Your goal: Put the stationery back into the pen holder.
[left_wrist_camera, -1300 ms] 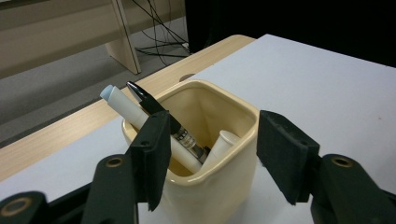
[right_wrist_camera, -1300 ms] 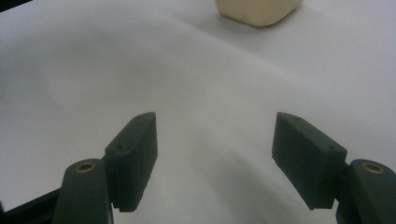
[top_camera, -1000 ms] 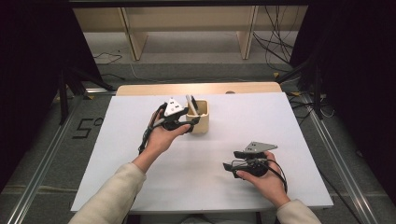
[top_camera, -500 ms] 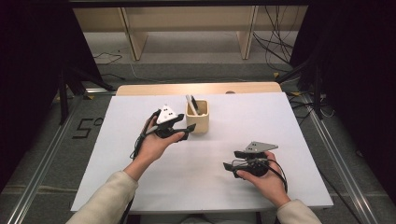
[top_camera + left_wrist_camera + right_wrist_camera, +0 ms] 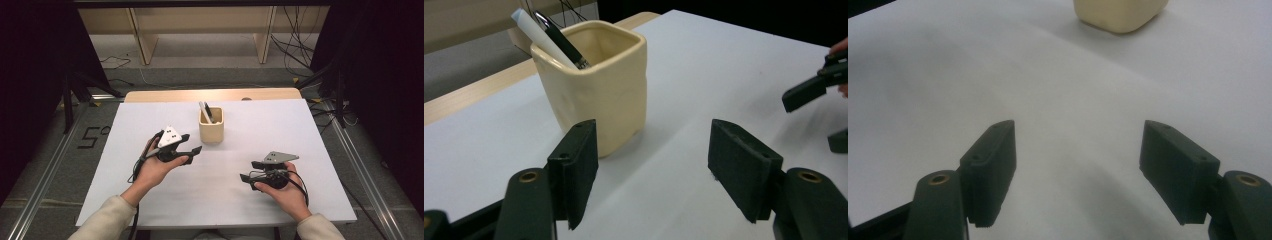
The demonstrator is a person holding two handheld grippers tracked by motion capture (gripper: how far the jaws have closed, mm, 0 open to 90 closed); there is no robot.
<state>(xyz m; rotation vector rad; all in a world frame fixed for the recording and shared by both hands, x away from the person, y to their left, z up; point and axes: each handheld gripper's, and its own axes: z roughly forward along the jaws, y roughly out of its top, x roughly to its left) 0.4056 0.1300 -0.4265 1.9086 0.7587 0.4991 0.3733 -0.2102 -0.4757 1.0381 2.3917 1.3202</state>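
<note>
A cream square cup (image 5: 211,126) stands at the back middle of the white table, with a white pen (image 5: 203,112) and a black pen (image 5: 209,113) leaning in it. My left gripper (image 5: 191,143) hovers just left of and nearer than the cup, pointing right; its jaws have just been opening and nothing is between them. In the left gripper view the cup (image 5: 599,90) sits past the left jaw, clear of the open gripper (image 5: 651,170). My right gripper (image 5: 249,171) rests open at the near right, pointing left. Bare table lies under the right gripper (image 5: 1078,170).
The white sheet (image 5: 310,135) covers the table; a wooden strip (image 5: 165,96) shows along the far edge. Wooden shelf legs (image 5: 144,41) and cables (image 5: 300,45) lie on the floor beyond. The right gripper's jaw (image 5: 809,92) shows at the right of the left gripper view.
My left gripper has drawn back from the cup, toward the left and the person, and sunk a little. The right hand has kept still.
</note>
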